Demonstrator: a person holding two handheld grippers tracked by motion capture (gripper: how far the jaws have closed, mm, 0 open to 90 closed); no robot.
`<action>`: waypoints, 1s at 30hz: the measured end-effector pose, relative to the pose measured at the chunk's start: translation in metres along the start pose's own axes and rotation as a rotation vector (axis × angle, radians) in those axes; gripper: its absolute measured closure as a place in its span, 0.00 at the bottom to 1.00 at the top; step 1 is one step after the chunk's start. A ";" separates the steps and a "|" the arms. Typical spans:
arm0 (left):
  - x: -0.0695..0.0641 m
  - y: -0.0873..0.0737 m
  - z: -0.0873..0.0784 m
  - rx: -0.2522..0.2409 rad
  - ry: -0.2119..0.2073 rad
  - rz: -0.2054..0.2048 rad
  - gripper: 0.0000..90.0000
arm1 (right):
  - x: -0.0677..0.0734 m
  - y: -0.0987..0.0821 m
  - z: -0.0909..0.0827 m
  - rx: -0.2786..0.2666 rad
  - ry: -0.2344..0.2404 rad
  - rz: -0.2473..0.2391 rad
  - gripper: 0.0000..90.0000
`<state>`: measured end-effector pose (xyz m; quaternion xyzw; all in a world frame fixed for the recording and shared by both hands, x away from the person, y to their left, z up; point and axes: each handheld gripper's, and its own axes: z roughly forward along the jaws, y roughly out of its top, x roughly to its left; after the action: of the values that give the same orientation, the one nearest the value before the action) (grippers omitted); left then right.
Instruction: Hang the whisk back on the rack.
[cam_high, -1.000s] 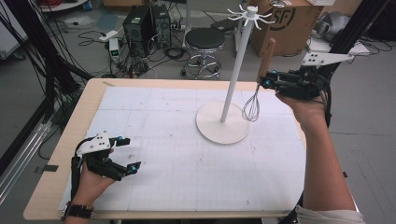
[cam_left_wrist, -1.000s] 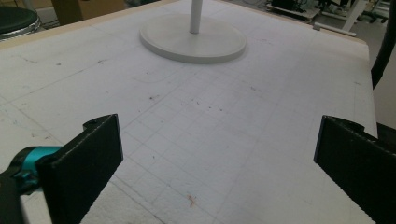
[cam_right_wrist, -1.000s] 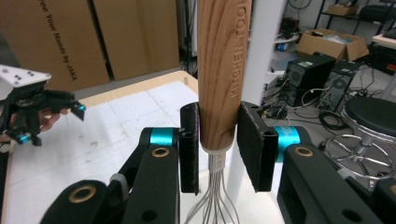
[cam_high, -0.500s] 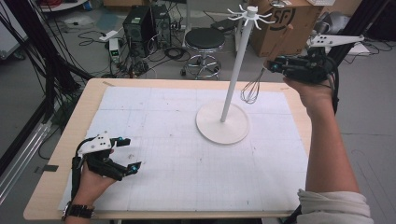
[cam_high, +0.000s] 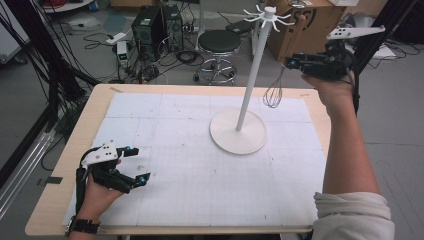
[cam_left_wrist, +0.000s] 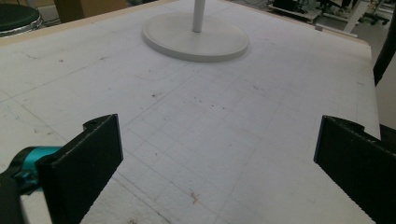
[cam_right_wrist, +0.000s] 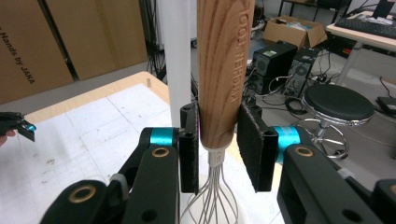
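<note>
We see the worktop (cam_high: 65, 200) under a white gridded mat (cam_high: 190, 170). Toward its far right corner stands a white hook stand (cam_high: 252, 75), its round base (cam_high: 238, 132) on the mat. Our right tongs (cam_high: 292, 62) hang above the far right edge, beside the pole, pinching the wooden handle (cam_right_wrist: 224, 70) of a wire whisk (cam_high: 273, 92); its wire head dangles clear of the mat. Our left tongs (cam_high: 135, 164) rest near the near left corner, jaws spread wide over bare mat, holding nothing.
</note>
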<state>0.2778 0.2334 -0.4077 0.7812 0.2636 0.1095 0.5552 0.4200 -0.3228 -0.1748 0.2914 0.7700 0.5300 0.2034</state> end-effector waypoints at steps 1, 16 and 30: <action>0.000 0.000 0.000 0.000 0.000 0.000 0.02 | 0.000 0.000 0.000 0.005 -0.001 -0.002 0.78; 0.000 0.000 0.000 -0.001 -0.001 0.001 0.02 | 0.004 0.004 0.006 0.032 -0.014 0.002 0.78; 0.000 0.001 -0.002 -0.010 -0.001 -0.001 0.02 | 0.010 0.011 0.015 0.053 -0.013 -0.010 0.78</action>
<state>0.2771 0.2343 -0.4063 0.7783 0.2632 0.1101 0.5593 0.4246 -0.3023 -0.1699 0.2961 0.7839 0.5064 0.2033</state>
